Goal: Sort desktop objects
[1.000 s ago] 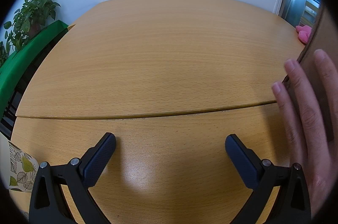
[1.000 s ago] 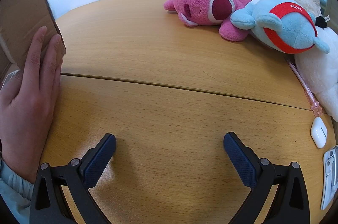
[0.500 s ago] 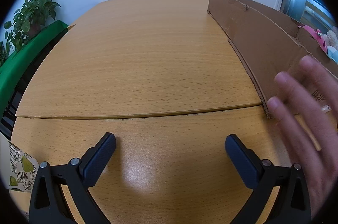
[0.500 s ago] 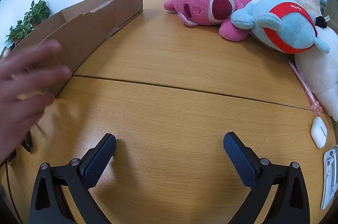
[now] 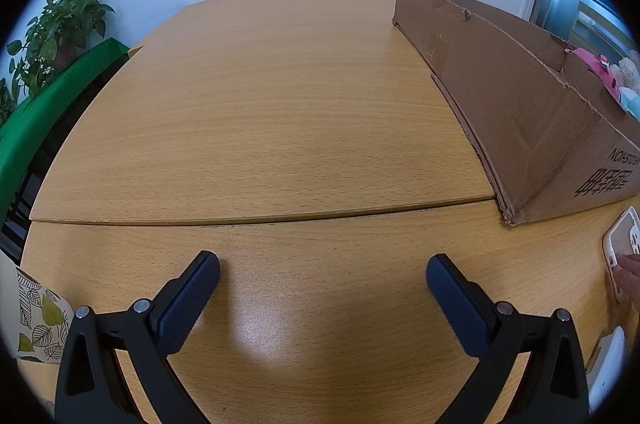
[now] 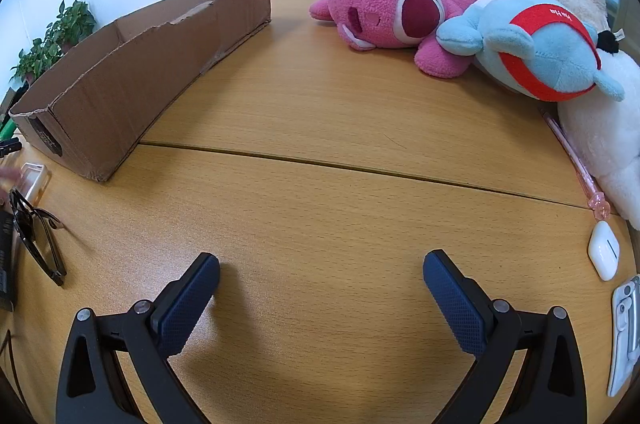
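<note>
A long open cardboard box (image 6: 132, 80) lies on the wooden desk; it also shows at the right in the left wrist view (image 5: 516, 96). Black glasses (image 6: 36, 236) and a clear phone case (image 6: 34, 180) lie left of my right gripper (image 6: 320, 276), which is open and empty above bare desk. A white earbud case (image 6: 604, 250), a pink pen (image 6: 576, 164) and a white clip-like object (image 6: 624, 328) lie at the right. My left gripper (image 5: 322, 278) is open and empty. A fingertip (image 5: 630, 276) touches the phone case (image 5: 622, 248).
Pink (image 6: 392, 12), blue (image 6: 540, 48) and white (image 6: 600, 128) plush toys lie at the back right of the desk. A potted plant (image 5: 60, 24) and a green panel (image 5: 48, 104) stand off the desk's left edge. A leaf-print cushion (image 5: 36, 320) sits below the near-left corner.
The bare hand has set the cardboard box down flat on the desk and drawn back to the phone case. Both grippers have stayed still and open.
</note>
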